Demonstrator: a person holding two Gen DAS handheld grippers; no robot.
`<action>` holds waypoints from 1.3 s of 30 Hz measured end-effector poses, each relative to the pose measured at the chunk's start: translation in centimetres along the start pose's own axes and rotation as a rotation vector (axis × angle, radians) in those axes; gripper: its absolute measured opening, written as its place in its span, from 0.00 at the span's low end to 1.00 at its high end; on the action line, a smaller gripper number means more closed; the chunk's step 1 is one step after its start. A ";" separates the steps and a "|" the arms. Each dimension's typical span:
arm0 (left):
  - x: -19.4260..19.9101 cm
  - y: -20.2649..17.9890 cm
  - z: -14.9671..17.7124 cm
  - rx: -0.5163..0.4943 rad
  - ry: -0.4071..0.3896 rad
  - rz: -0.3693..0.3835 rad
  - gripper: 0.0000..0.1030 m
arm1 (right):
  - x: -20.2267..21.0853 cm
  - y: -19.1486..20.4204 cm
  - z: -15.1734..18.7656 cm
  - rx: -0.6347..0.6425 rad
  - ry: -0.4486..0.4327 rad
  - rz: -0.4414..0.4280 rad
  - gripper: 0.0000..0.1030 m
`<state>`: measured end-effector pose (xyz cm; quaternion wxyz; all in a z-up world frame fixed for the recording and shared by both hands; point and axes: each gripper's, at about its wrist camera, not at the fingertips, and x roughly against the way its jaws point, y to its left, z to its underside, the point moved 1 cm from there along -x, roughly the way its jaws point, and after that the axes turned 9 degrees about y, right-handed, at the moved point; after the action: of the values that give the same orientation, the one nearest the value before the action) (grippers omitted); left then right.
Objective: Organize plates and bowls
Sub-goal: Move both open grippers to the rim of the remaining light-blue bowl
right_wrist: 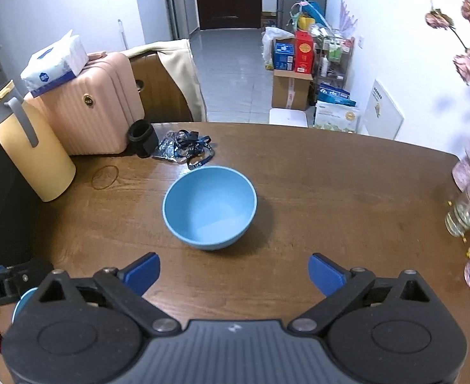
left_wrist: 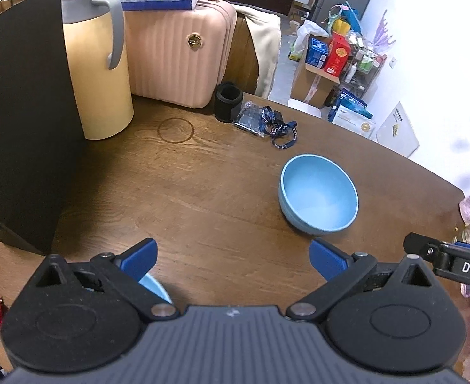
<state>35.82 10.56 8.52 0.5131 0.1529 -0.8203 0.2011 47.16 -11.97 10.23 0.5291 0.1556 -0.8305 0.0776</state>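
Right wrist view: your right gripper (right_wrist: 234,270) spread wide, empty; blue bowl (right_wrist: 209,206) at 12 o'clock, near, upright on table (right_wrist: 347,192). Left gripper (left_wrist: 233,260) also released; bowl at its 1 o'clock. Risk: pad clips rim, bowl skids toward lanyard (right_wrist: 195,147). Second blue piece (left_wrist: 155,284) under left finger, unclear. Readable: "DAS" on neighbouring gripper.

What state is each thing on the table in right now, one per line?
Blue bowl: upright, empty.
Yellow jug: upright, lid shut.
Black cup: upright.
Lanyard: lying bunched.
Left gripper: open, empty.
Right gripper: open, empty.
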 end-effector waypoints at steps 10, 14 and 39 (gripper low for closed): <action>-2.4 -2.5 -3.3 0.045 0.028 -0.027 1.00 | -3.0 -1.4 -4.6 0.024 0.030 -0.023 0.95; -3.5 -3.3 -4.5 0.067 0.036 -0.037 1.00 | -4.4 -2.1 -6.4 0.014 0.050 -0.027 0.95; -13.3 -6.1 -9.9 0.144 0.150 -0.128 1.00 | -14.7 -3.6 -12.0 0.073 0.181 -0.006 0.74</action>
<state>51.96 10.65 1.48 0.5724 0.2261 -0.7517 0.2370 64.37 -9.26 1.96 0.5962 0.1696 -0.7755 0.1200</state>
